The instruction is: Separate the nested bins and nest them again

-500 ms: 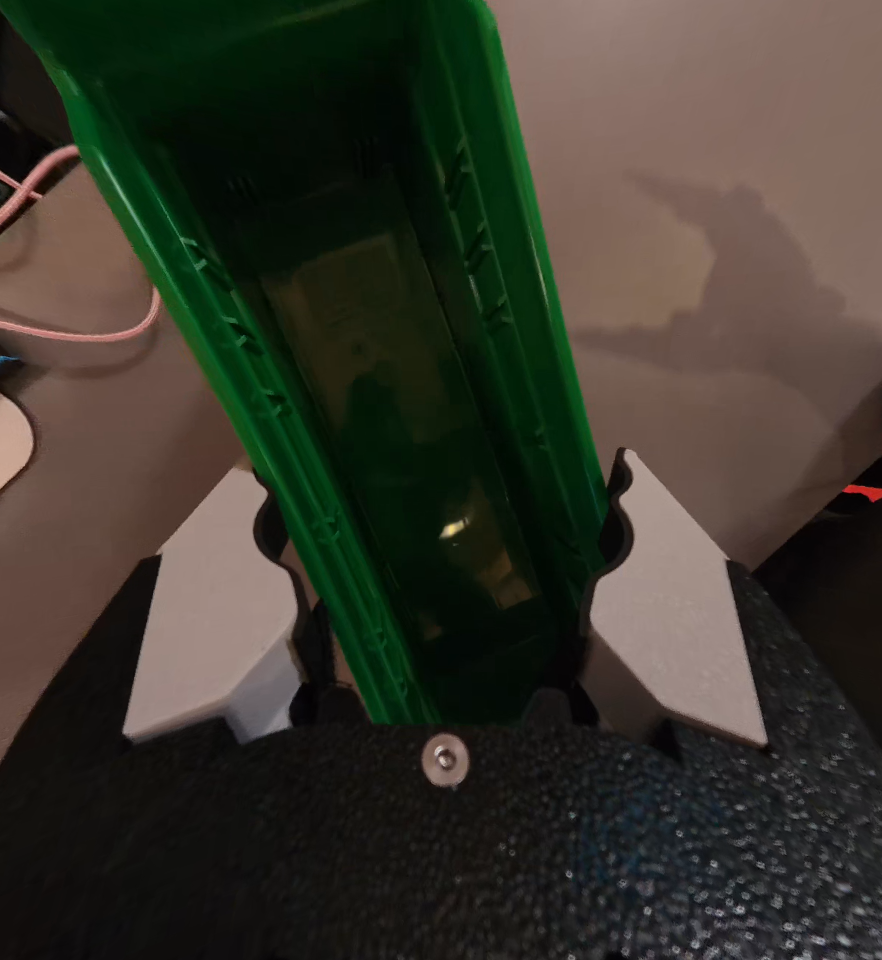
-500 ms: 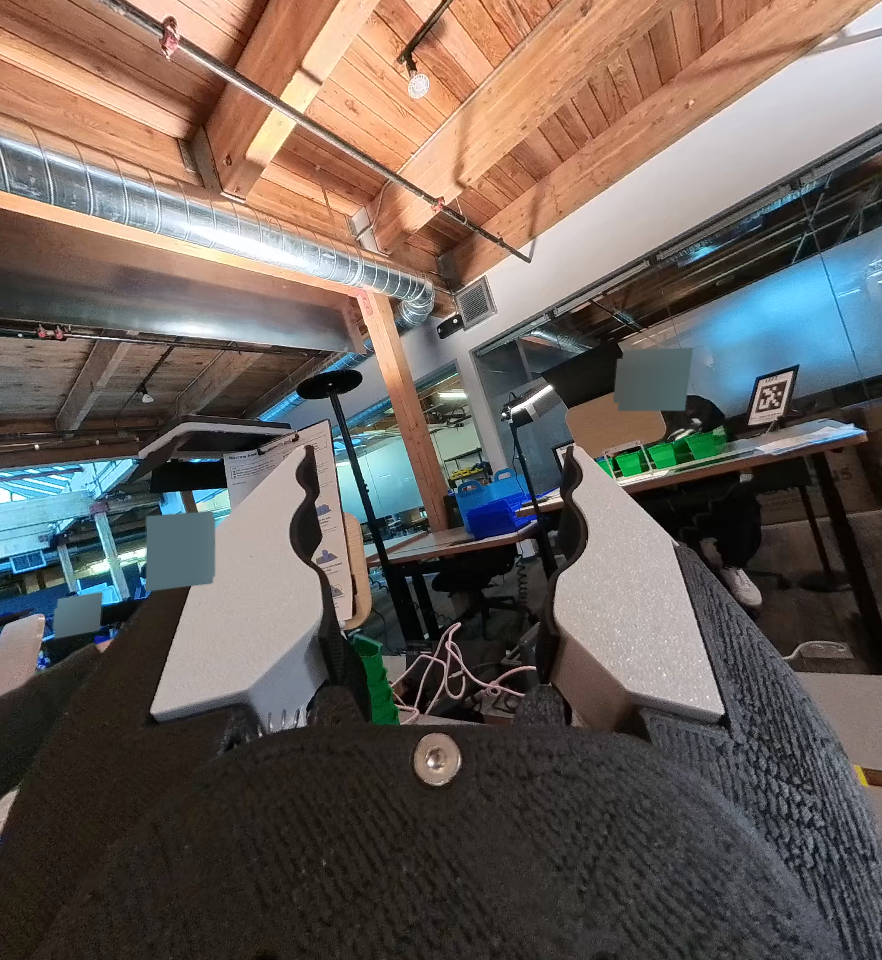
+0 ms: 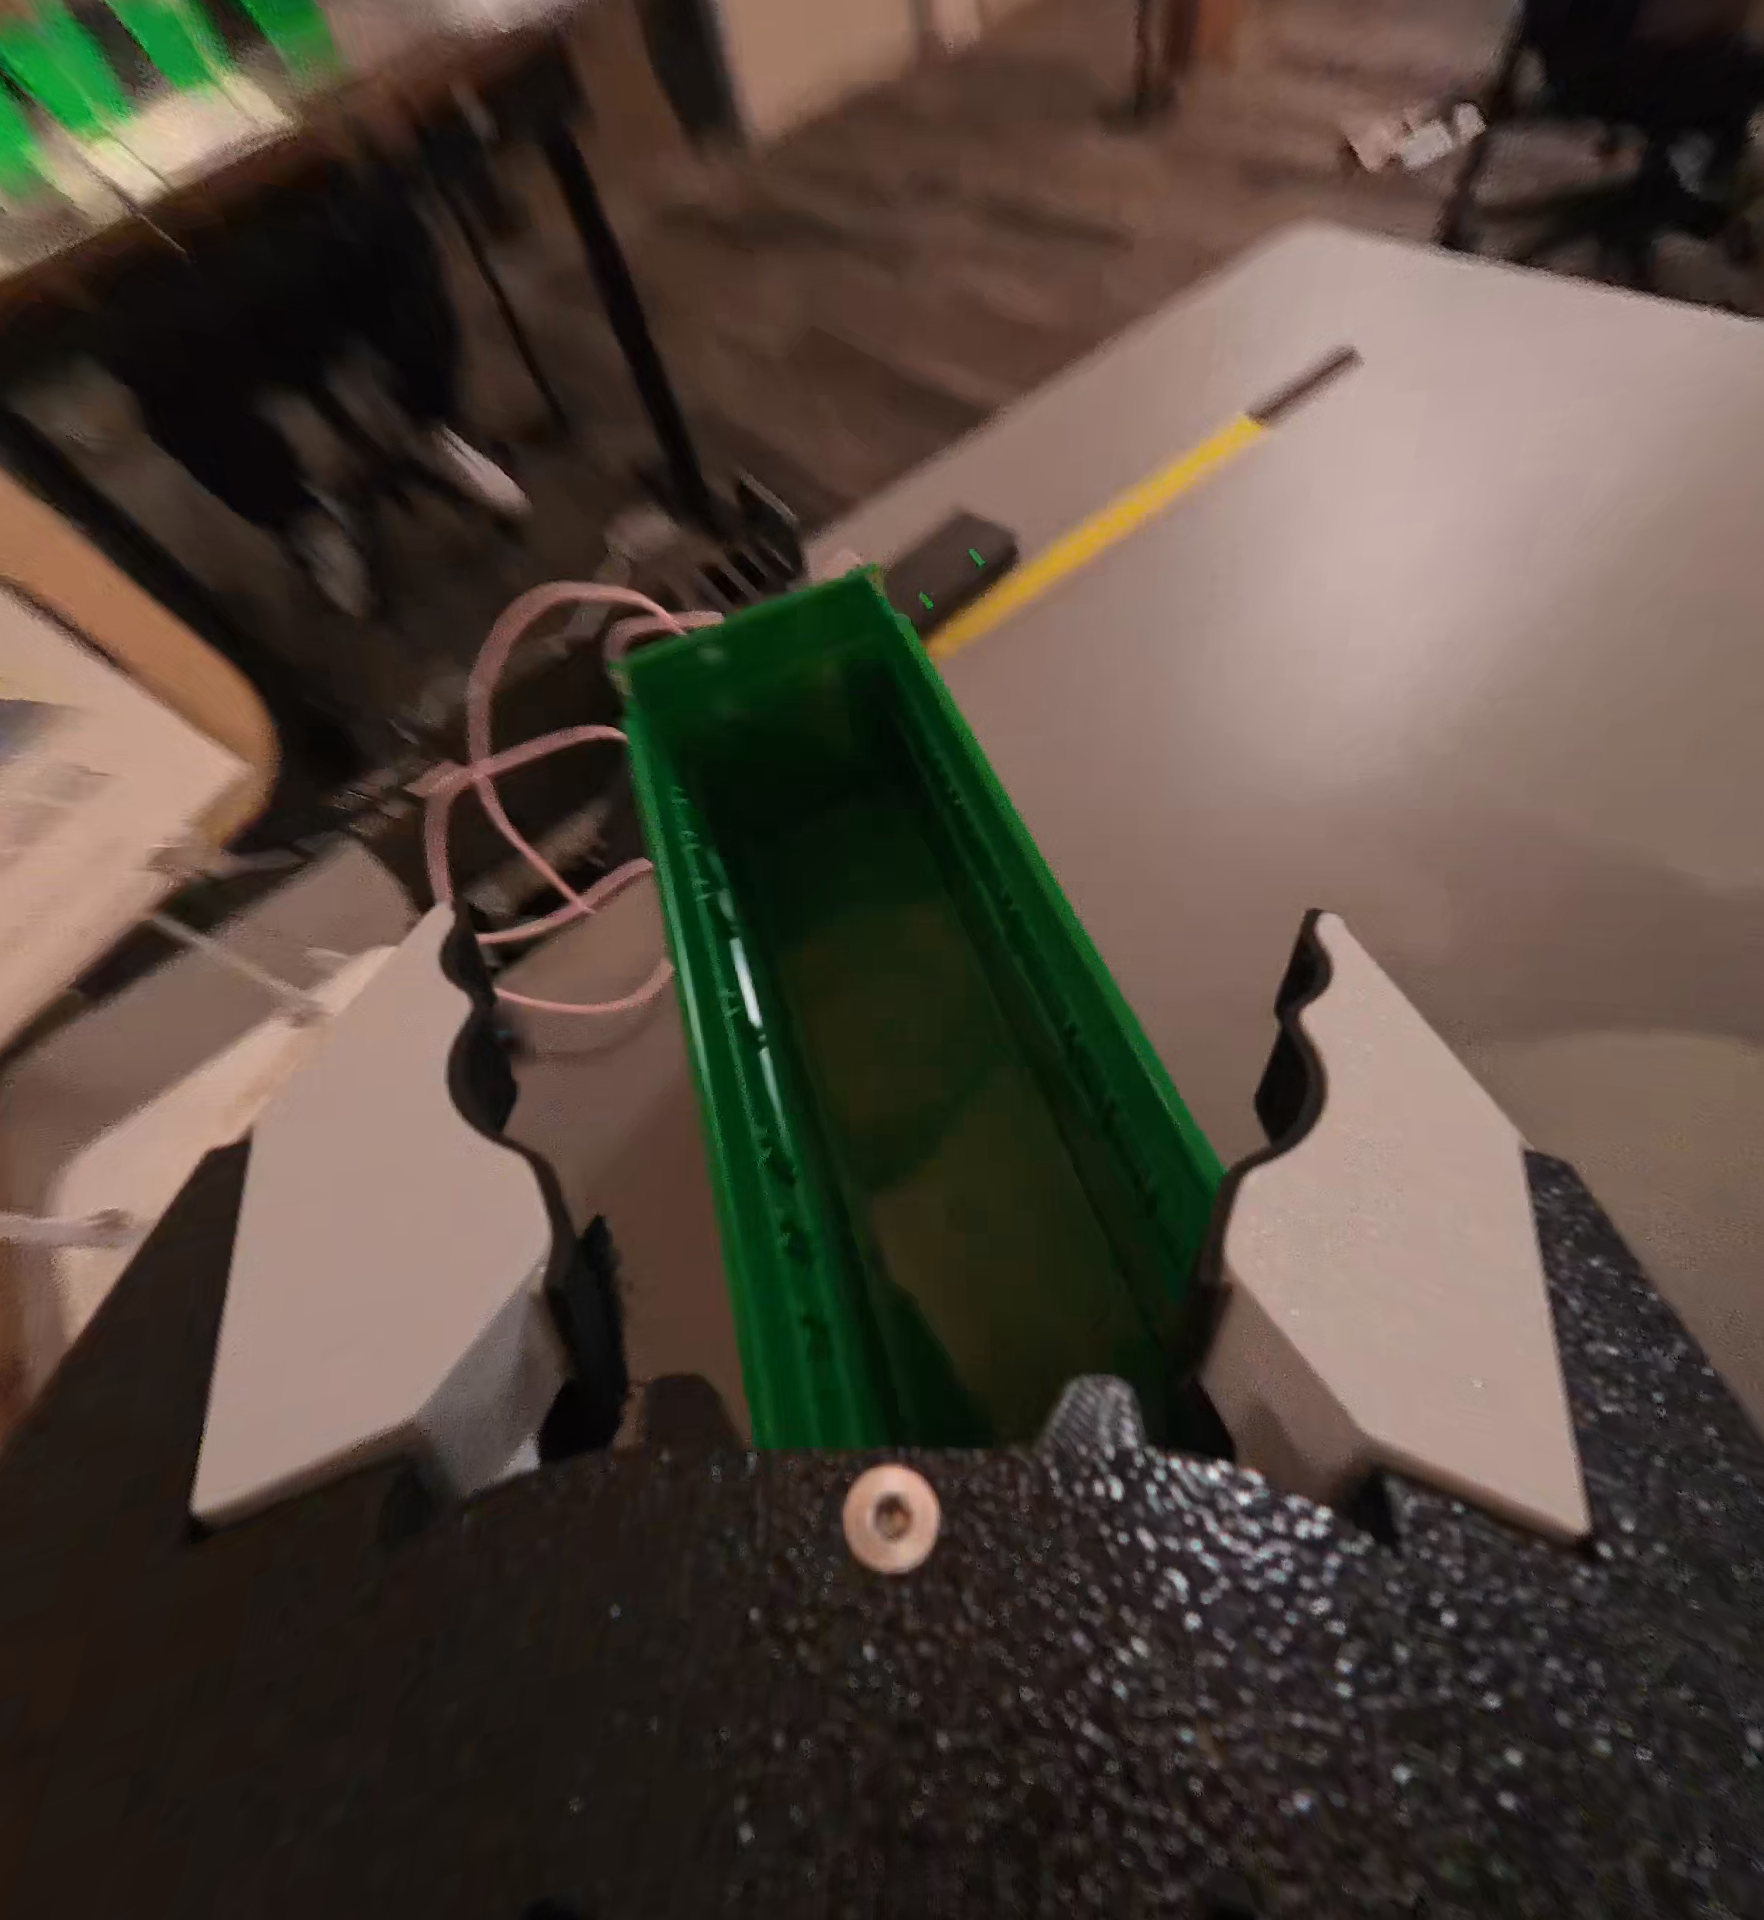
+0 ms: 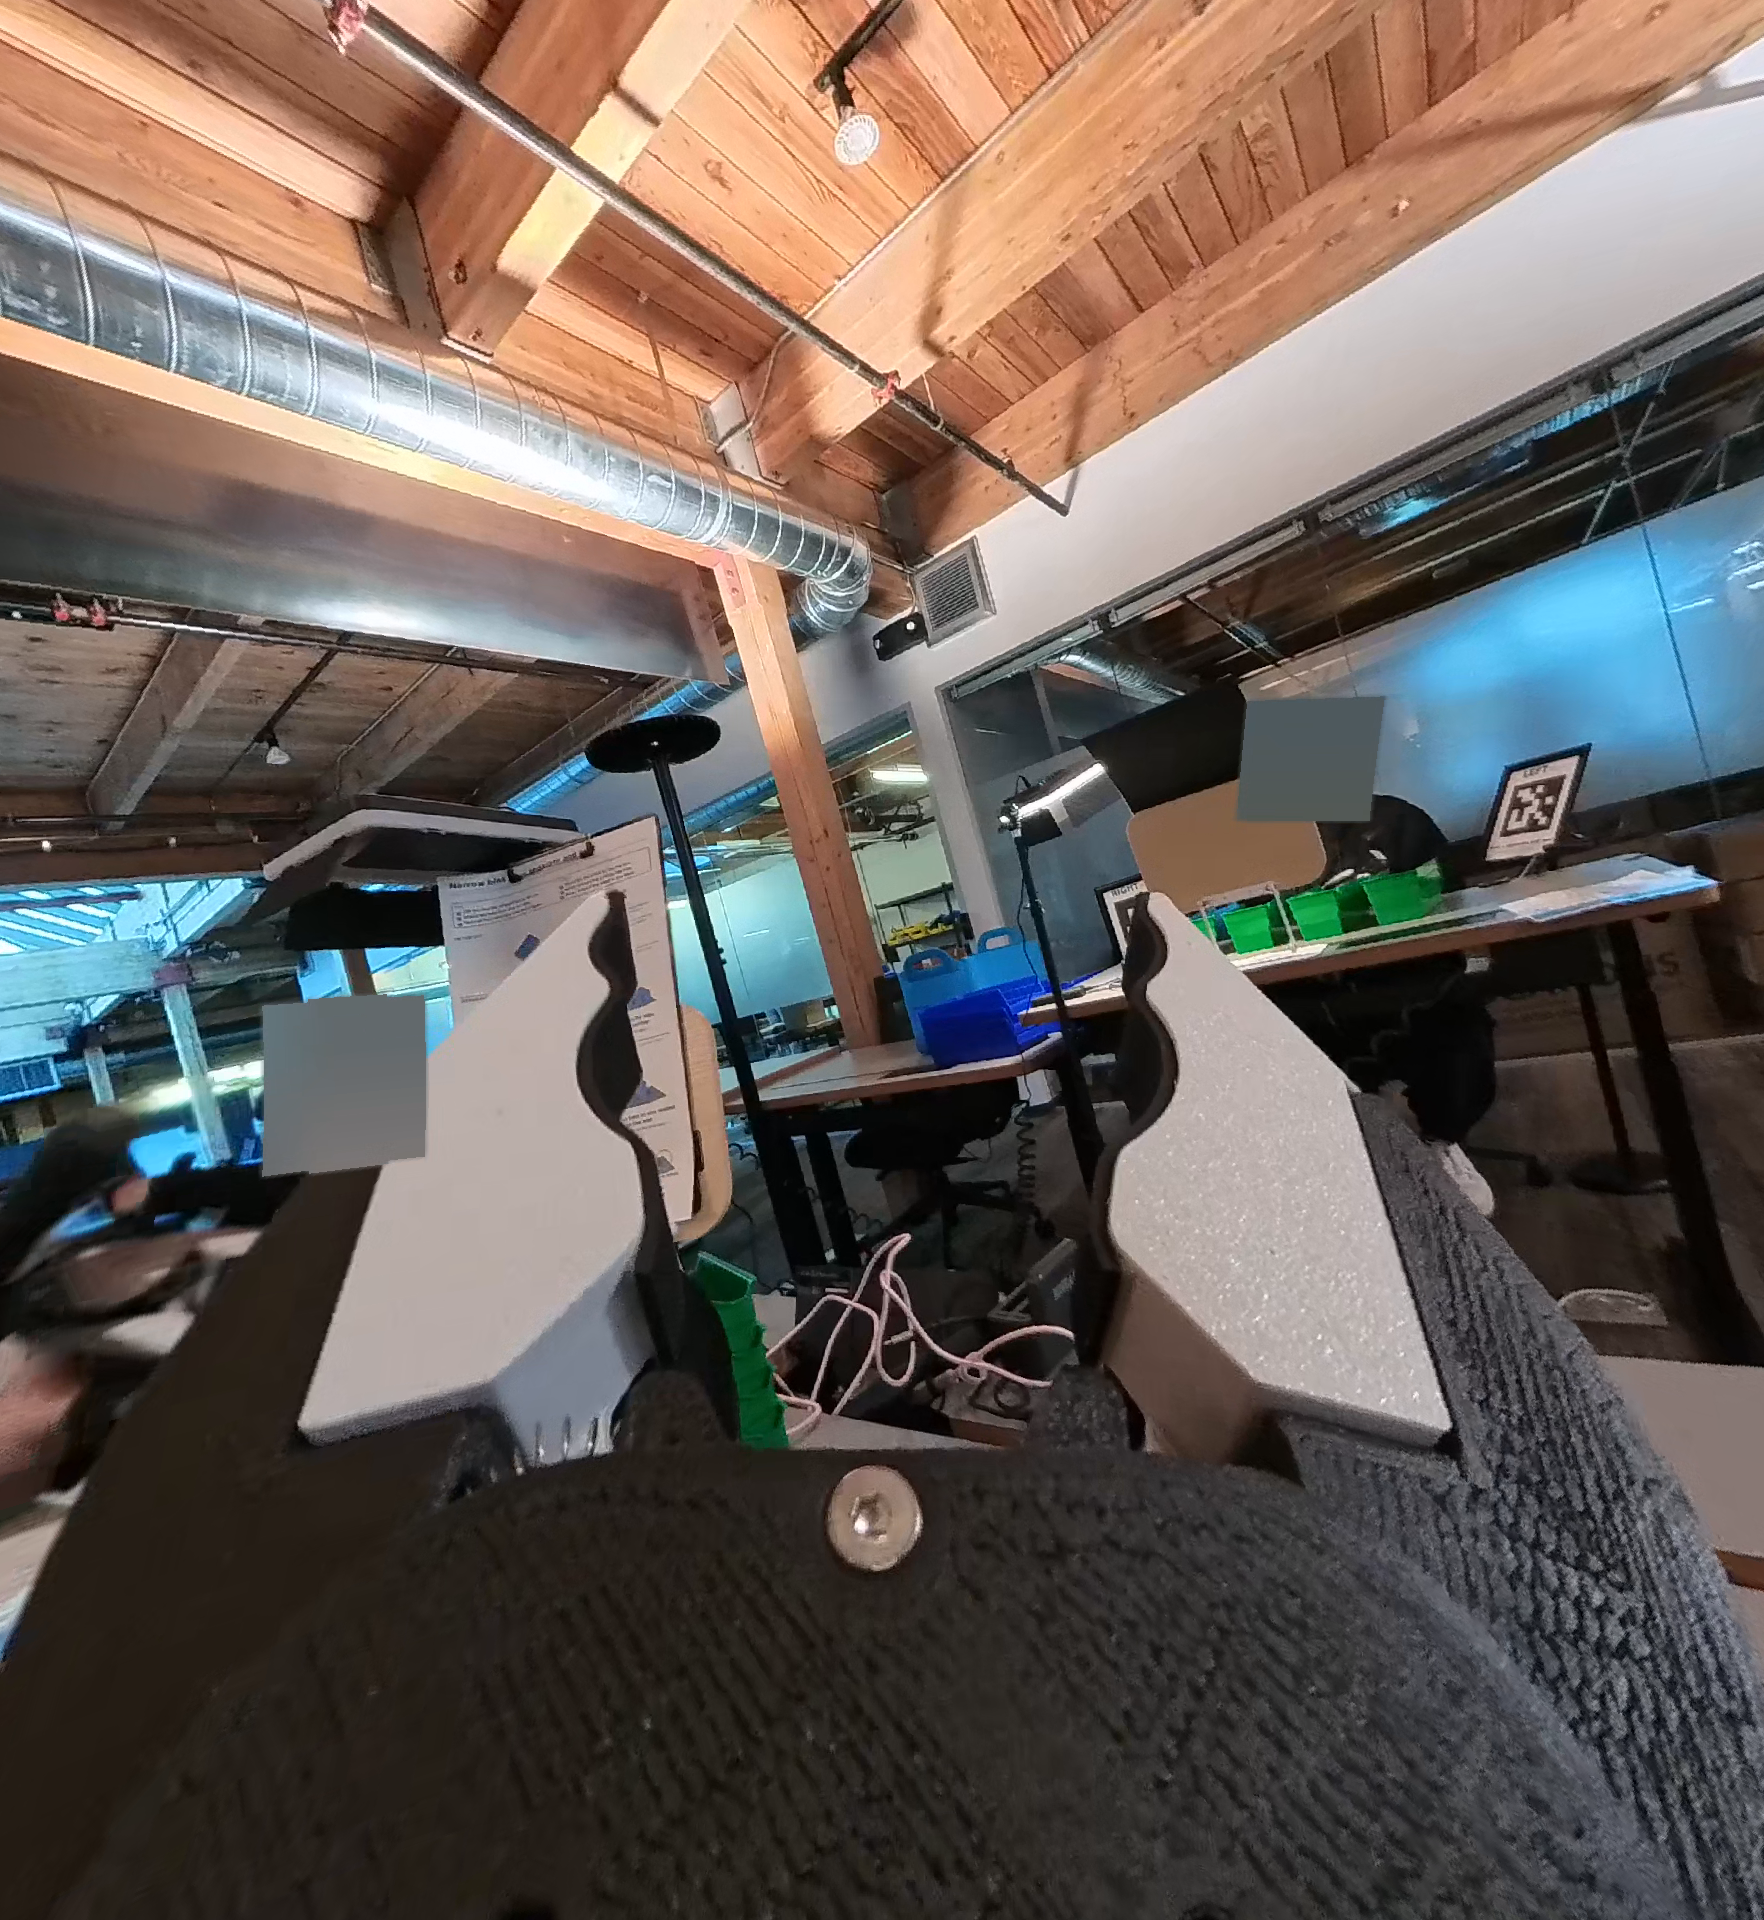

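Observation:
A long narrow green bin [image 3: 857, 1039] lies on the beige table [image 3: 1429, 727] and runs away from me between my left gripper's fingers. My left gripper [image 3: 883, 935] is open. Its right finger [image 3: 1377, 1195] touches the bin's right rim; its left finger [image 3: 390, 1195] stands clear of the bin. The view is motion-blurred. My right gripper [image 4: 883, 904] is open and empty, tilted up toward the room and ceiling. A strip of green plastic with a stepped edge [image 4: 748, 1351] shows low beside its left finger.
Pink cables [image 3: 504, 790] loop past the table's far edge, beside a black device [image 3: 961, 566] and a yellow tape strip [image 3: 1117, 520]. A paper sheet [image 3: 16, 831] lies left. Other desks with green bins [image 4: 1325, 914] and blue bins [image 4: 961, 997] stand far off.
My left gripper has opened and let go of the green bin, and has pulled back and tilted, so the bin's far end shows. My right gripper has barely moved.

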Demonstrator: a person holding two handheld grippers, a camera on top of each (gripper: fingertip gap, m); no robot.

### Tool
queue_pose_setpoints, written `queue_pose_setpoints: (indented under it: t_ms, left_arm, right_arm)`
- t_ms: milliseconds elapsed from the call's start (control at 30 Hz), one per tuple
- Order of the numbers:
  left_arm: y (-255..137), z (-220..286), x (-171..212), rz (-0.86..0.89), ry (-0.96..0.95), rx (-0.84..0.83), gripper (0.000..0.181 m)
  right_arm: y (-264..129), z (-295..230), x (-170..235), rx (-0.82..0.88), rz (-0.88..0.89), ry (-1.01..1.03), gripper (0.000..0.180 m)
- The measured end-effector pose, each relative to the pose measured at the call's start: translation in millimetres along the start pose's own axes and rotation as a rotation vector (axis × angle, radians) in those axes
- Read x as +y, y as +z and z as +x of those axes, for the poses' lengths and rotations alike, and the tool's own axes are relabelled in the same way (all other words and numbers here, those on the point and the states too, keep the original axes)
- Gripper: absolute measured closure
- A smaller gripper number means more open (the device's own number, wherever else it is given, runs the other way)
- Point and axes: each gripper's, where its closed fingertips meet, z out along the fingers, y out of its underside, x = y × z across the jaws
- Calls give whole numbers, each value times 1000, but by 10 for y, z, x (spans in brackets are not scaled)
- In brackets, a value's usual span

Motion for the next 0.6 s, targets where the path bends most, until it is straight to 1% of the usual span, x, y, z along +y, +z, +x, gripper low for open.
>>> queue_pose_setpoints:
  t_ms: [33, 100, 167, 200, 233, 267, 367, 467, 500, 567, 600]
  left_arm:
    - [-159, 16, 30, 71, 7, -52, 36]
    - [-417, -6, 187, 193, -65, -134, 33]
    - [-548, -163, 539, 237, -149, -241, 29]
    - [-533, -191, 762, 229, -198, -244, 27]
    - [-476, -174, 965, 225, -269, -202, 22]
    - [-414, -147, 1121, 239, -341, -145, 21]
    - [-250, -91, 1382, 324, -501, 21, 22]
    - [-142, 40, 1438, 399, -594, 201, 23]
    - [-111, 95, 1454, 400, -610, 248, 23]
    - [-71, 280, 1483, 374, -581, 341, 25]
    - [-78, 391, 1470, 374, -560, 388, 29]
  right_arm:
    - [8, -14, 7, -1, -3, -4, 86]
    - [26, -41, 30, 0, -12, -15, 86]
    - [42, -68, 51, 4, -21, -29, 86]
    - [49, -82, 59, 7, -24, -38, 86]
    - [56, -94, 66, 10, -27, -46, 86]
    - [63, -109, 76, 12, -30, -53, 86]
    - [95, -163, 128, 13, -51, -73, 86]
    - [143, -232, 207, 22, -82, -112, 85]
    - [160, -261, 237, 28, -94, -123, 84]
    - [188, -371, 305, 26, -122, -149, 83]
    - [204, -454, 339, 16, -132, -160, 83]
